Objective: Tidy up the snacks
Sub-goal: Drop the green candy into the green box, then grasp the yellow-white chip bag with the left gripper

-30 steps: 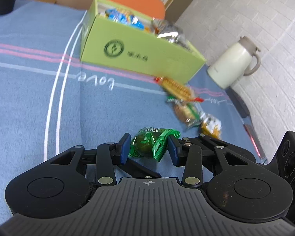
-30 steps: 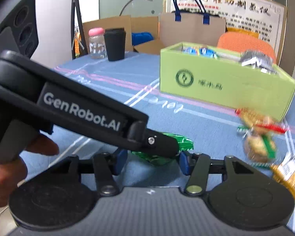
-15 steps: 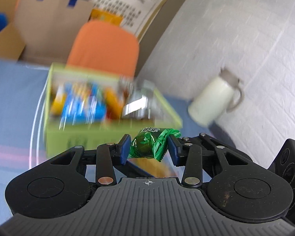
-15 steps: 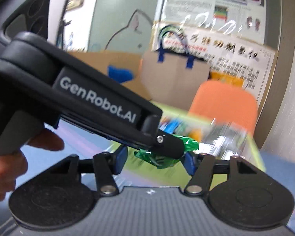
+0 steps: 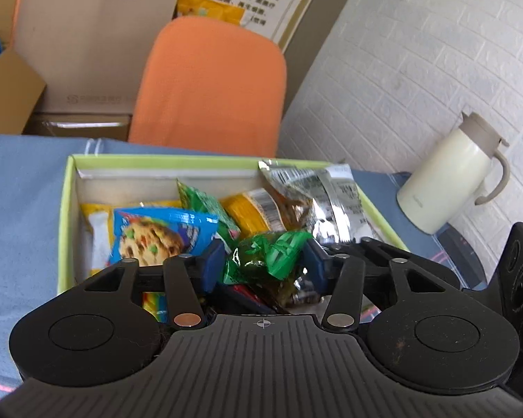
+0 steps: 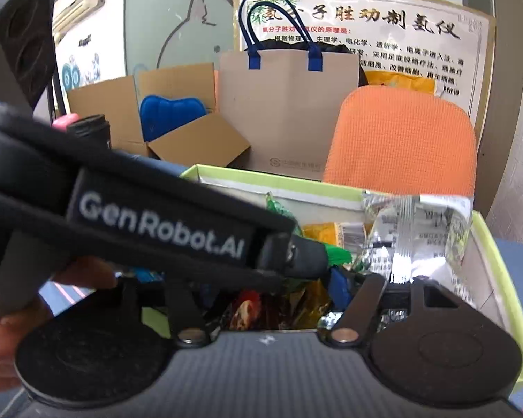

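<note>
My left gripper (image 5: pixel 263 261) is shut on a green-wrapped snack (image 5: pixel 268 256) and holds it over the light green box (image 5: pixel 63 209), which holds several snack packets such as a blue cookie pack (image 5: pixel 157 233) and a silver pack (image 5: pixel 331 195). In the right wrist view the left gripper's body crosses in front, with the green snack (image 6: pixel 336 254) peeking past it. My right gripper (image 6: pixel 261 289) is over the same box (image 6: pixel 505 278). Its left finger is hidden, and nothing shows between its fingers.
A cream thermos jug (image 5: pixel 449 181) stands on the blue tablecloth (image 5: pixel 17 209) right of the box. An orange chair (image 5: pixel 209 87) is behind the table, with a paper bag (image 6: pixel 286 104) and cardboard boxes (image 6: pixel 129 111) beyond. A black cup (image 6: pixel 90 129) stands far left.
Both grippers rose from the tablecloth and moved forward over the green box. The left gripper kept hold of the green snack all along.
</note>
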Motion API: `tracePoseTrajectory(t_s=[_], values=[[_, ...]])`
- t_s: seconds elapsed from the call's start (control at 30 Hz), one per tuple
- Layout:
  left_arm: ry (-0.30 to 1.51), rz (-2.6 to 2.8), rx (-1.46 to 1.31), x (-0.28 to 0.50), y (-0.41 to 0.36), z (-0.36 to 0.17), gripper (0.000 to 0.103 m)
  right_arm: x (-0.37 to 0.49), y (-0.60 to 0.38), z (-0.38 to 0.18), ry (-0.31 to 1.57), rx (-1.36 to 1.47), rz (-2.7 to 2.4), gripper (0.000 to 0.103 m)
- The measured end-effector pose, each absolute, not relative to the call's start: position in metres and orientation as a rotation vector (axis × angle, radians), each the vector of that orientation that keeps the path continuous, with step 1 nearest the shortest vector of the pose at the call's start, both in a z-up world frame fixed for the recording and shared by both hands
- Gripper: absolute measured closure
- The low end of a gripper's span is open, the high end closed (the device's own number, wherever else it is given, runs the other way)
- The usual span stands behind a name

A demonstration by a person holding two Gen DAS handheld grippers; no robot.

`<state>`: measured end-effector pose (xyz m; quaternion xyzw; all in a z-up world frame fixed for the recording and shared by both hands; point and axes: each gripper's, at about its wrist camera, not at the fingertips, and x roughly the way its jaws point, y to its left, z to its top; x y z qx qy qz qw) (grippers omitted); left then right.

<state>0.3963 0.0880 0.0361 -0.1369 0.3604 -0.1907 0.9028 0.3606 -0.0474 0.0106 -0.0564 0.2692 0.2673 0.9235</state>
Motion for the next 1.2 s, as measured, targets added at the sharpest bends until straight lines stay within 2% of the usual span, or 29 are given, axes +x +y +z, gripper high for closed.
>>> tracePoseTrajectory(t_s=[0.03, 0.1, 0.23, 0.3, 0.4, 0.5, 0.73, 0.87, 0.97, 1.13, 1.2], values=[[0.74, -0.394, -0.275, 0.395, 0.088, 0.037, 0.065, 0.359, -0.047, 0.011, 0.551, -0.119, 0.55, 0.021], [0.725, -0.401, -0.272, 0.391, 0.089, 0.04, 0.055, 0.352, -0.05, 0.015, 0.537, -0.121, 0.544, 0.019], [0.62, -0.377, -0.322, 0.367, 0.101, 0.064, 0.044, 0.329, -0.069, 0.037, 0.485, -0.086, 0.54, 0.013], [0.568, -0.372, -0.361, 0.344, 0.111, 0.078, 0.034, 0.304, -0.09, 0.047, 0.446, -0.084, 0.52, 0.01], [0.541, -0.388, -0.378, 0.303, 0.122, 0.084, 0.029, 0.254, -0.131, 0.042, 0.436, -0.057, 0.433, 0.01], [0.575, -0.406, -0.42, 0.266, 0.12, 0.065, 0.028, 0.216, -0.171, 0.02, 0.51, 0.009, 0.316, 0.009], [0.88, -0.508, -0.611, 0.241, 0.069, -0.018, 0.04, 0.166, -0.22, -0.015, 0.632, 0.13, 0.205, 0.009], [0.923, -0.53, -0.609, 0.241, 0.043, -0.017, 0.04, 0.169, -0.218, -0.024, 0.645, 0.111, 0.25, 0.009], [0.906, -0.568, -0.537, 0.239, 0.022, -0.006, 0.045, 0.178, -0.22, -0.034, 0.664, 0.13, 0.286, 0.009], [0.936, -0.661, -0.408, 0.259, -0.023, -0.001, 0.058, 0.179, -0.216, -0.042, 0.684, 0.129, 0.344, 0.009], [0.98, -0.67, -0.341, 0.266, -0.042, -0.009, 0.074, 0.179, -0.211, -0.041, 0.686, 0.109, 0.355, 0.009]])
